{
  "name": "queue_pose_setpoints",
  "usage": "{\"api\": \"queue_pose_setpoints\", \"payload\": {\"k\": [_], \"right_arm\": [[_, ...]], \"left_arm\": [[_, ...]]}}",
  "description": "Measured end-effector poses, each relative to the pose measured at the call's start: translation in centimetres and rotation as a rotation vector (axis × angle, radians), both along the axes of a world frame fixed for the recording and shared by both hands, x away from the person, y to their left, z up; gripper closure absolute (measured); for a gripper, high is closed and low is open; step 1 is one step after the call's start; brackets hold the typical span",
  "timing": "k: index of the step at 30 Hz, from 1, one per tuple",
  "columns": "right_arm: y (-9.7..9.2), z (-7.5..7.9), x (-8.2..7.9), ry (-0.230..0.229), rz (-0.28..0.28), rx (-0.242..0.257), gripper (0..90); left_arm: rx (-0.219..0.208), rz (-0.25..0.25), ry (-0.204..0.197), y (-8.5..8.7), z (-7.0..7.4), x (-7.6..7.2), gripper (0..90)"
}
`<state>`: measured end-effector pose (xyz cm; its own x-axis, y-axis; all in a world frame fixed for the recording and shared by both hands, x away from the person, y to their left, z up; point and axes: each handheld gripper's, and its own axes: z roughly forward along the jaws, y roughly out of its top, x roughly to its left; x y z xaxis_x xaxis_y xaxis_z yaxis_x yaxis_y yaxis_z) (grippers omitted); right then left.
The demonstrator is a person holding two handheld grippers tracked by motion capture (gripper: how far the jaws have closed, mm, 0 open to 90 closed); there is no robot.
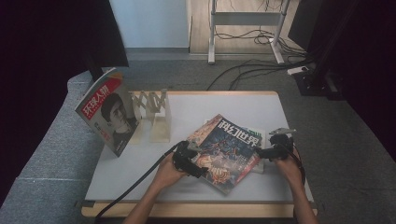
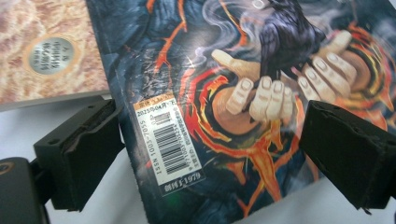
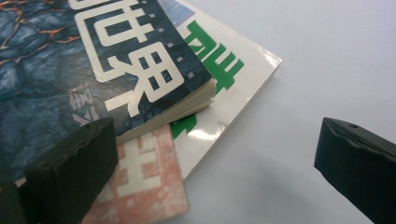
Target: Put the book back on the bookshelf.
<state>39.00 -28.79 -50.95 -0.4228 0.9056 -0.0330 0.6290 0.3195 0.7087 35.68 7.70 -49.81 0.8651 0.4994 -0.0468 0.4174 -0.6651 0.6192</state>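
A dark-covered magazine point(image 1: 229, 149) with white title characters lies on top of a small pile right of the table's middle. My left gripper point(image 1: 195, 161) sits at its near left corner. In the left gripper view my left gripper point(image 2: 210, 163) is open, its jaws astride the cover's barcode corner point(image 2: 168, 144). My right gripper point(image 1: 267, 151) is at the pile's right corner. In the right gripper view my right gripper point(image 3: 215, 172) is open, one jaw over a pink magazine point(image 3: 140, 186), beside a white magazine with green letters point(image 3: 224, 79) and the dark magazine point(image 3: 93, 70).
A magazine with a portrait cover point(image 1: 109, 112) stands upright at the left, leaning by a wooden rack point(image 1: 156, 116). The white table point(image 1: 210, 105) has bare room at the back and right. A tan-covered magazine point(image 2: 46, 46) lies under the dark one. Cables cross the floor behind.
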Motion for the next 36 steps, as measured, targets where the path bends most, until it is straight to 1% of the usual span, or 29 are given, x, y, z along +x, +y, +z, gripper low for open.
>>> {"api": "queue_pose_setpoints", "payload": {"k": [7, 10, 11, 12, 13, 14, 17, 19, 21, 24, 25, 27, 30, 32, 33, 34, 36], "right_arm": [[0.1, 0.0, 1.1, -0.014, -0.023, 0.008, 3.7], [0.0, 0.0, 1.4, -0.012, -0.026, 0.016, 4.0], [0.0, 0.0, 1.4, -0.014, -0.029, 0.021, 3.1], [0.0, 0.1, 1.4, -0.019, -0.028, 0.021, 2.3], [-0.1, 0.1, 1.2, -0.027, -0.029, 0.029, 1.5], [-0.2, 0.2, 1.1, -0.030, -0.030, 0.034, 1.4], [-0.5, 0.3, 0.7, -0.034, -0.028, 0.041, 1.3], [-0.5, 0.4, 0.3, -0.035, -0.020, 0.043, 1.3], [-0.5, 0.5, 0.1, -0.031, -0.014, 0.048, 1.3], [-0.2, 0.6, -0.3, -0.027, -0.002, 0.051, 1.3], [-0.1, 0.6, -0.5, -0.028, 0.007, 0.047, 1.3], [0.2, 0.8, -0.7, -0.031, 0.020, 0.053, 1.3], [0.6, 1.0, -1.0, -0.036, 0.035, 0.067, 0.6], [0.8, 1.1, -1.1, -0.033, 0.046, 0.074, 0.5], [1.0, 1.2, -1.2, -0.032, 0.053, 0.071, 0.5], [1.2, 1.2, -1.3, -0.033, 0.060, 0.068, 0.5], [1.4, 1.4, -1.4, -0.035, 0.073, 0.068, 0.5]], "left_arm": [[-0.020, -0.027, -0.002, -0.2, -0.2, -1.6, 5.2], [-0.030, -0.019, -0.008, -0.2, -0.3, -2.1, 5.3], [-0.033, -0.015, -0.005, -0.1, -0.3, -2.1, 5.5], [-0.053, -0.007, 0.009, 0.1, -0.3, -2.1, 5.5], [-0.068, -0.006, 0.011, 0.3, -0.2, -2.1, 4.9], [-0.077, 0.002, 0.003, 0.6, -0.1, -2.2, 4.8], [-0.075, 0.000, -0.010, 1.3, 0.2, -2.3, 4.8], [-0.072, 0.000, -0.011, 1.8, 0.3, -2.5, 3.9], [-0.073, -0.001, -0.020, 2.2, 0.3, -2.7, 5.6], [-0.050, -0.013, -0.043, 2.9, 0.1, -3.2, 9.6], [-0.050, -0.015, -0.050, 3.3, 0.0, -3.5, 12.7], [-0.060, -0.010, -0.057, 3.8, 0.0, -3.7, 17.0], [-0.076, -0.009, -0.071, 4.5, -0.2, -4.0, 28.3], [-0.089, -0.018, -0.059, 4.8, -0.4, -3.9, 34.1], [-0.098, -0.026, -0.051, 4.9, -0.5, -4.0, 39.2], [-0.101, -0.032, -0.045, 4.9, -0.6, -4.0, 41.2], [-0.102, -0.047, -0.037, 4.8, -0.7, -4.0, 48.8]]}}
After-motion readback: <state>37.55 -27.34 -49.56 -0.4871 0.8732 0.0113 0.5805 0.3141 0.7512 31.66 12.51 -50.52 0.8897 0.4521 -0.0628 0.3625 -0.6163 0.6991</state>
